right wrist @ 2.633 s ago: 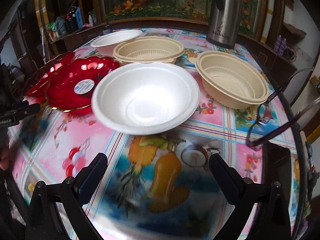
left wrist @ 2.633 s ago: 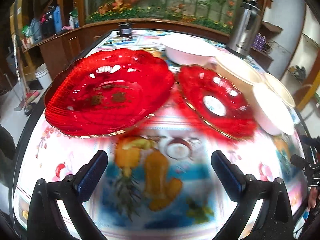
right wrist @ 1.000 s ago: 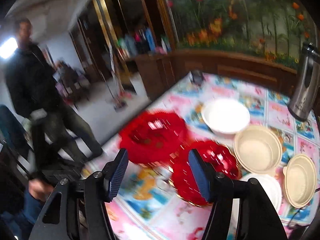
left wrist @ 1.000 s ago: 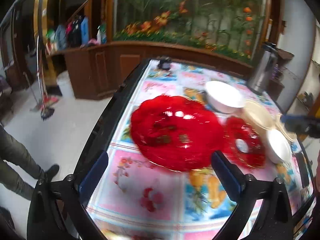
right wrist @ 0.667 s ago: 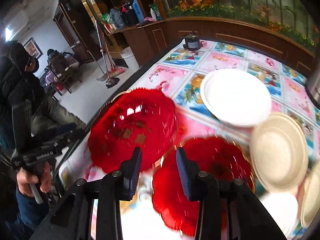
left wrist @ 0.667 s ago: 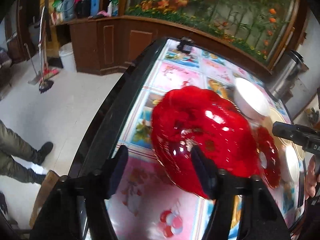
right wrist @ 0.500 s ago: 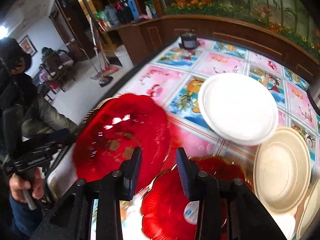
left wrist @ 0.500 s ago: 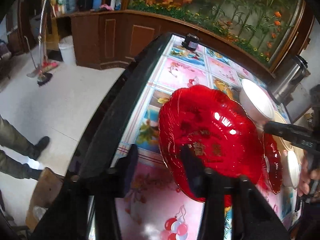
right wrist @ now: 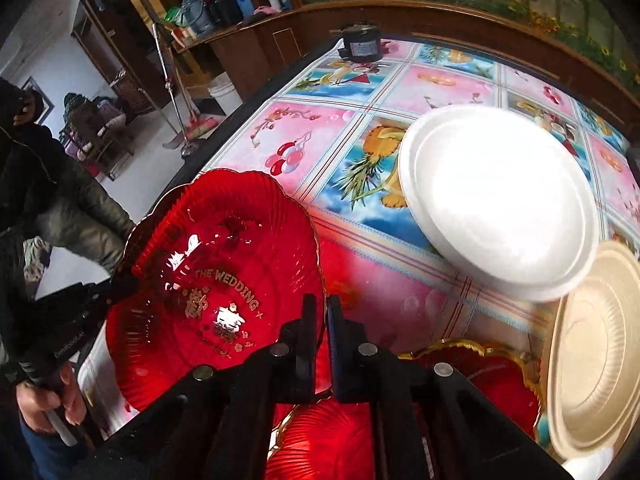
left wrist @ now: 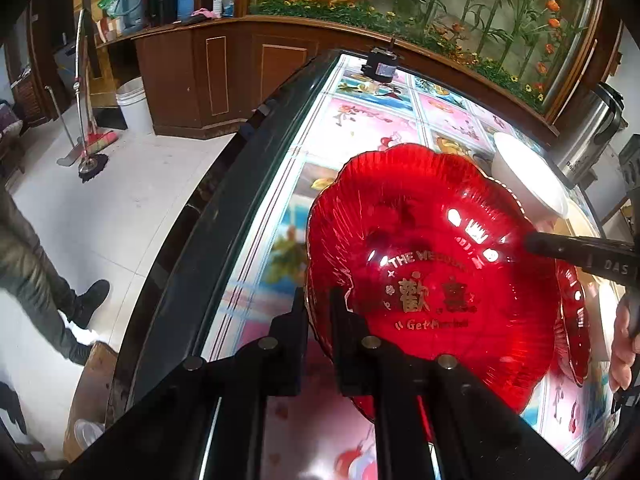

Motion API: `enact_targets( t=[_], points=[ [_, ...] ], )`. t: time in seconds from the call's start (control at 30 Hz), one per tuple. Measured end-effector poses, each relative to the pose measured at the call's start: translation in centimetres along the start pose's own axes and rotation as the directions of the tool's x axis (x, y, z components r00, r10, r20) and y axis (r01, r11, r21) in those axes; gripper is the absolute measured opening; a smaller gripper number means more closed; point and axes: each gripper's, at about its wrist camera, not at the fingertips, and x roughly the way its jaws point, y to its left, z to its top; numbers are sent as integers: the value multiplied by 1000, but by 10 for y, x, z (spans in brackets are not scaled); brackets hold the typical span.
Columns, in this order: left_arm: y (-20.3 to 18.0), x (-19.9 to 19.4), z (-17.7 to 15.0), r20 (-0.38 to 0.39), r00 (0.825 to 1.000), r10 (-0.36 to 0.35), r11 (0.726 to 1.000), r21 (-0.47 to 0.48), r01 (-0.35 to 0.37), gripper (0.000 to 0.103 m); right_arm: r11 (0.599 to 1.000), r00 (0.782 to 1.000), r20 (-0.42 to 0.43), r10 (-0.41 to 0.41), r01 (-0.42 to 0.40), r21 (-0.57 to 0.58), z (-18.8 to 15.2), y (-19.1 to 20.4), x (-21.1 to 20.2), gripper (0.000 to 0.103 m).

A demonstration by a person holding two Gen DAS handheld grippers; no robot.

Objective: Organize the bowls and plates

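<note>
1. Large red scalloped plate (left wrist: pixel 432 276), translucent, gold "THE WEDDING" lettering, near the table's edge.
2. Smaller red plate (right wrist: pixel 492 384), gold-rimmed, partly under it.
3. White foam bowl (right wrist: pixel 500 200) upright beyond.
4. Beige bowl (right wrist: pixel 596 344) beside it.

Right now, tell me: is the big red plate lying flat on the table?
No, the big red plate is tilted, gripped at opposite rims.

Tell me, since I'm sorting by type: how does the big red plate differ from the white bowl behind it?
The red plate is see-through, scalloped and ribbed, with gold lettering; the white bowl is opaque, round and plain. The red plate is clamped at opposite rims by the left tool and the right tool; the white bowl sits untouched. Both are on the table.
</note>
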Motion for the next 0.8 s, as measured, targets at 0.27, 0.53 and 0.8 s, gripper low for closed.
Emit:
enact_targets(
  t=[0.27,0.53,0.8],
  points=[
    [22,-38,-40,24,1000,-3,999,-38,4,10,997,997,-5,72,-72,-18,-29,31,-19,6],
    [23,-66,-70,53,999,15,999,-42,-13,14,992,992,-29,119,-120,-38,-79,55,-27,7],
    [17,-65,-75,55,998,15,998,-60,-12,18,987,987,-19,157,-158,-11,-95,48,-27,7]
  ],
)
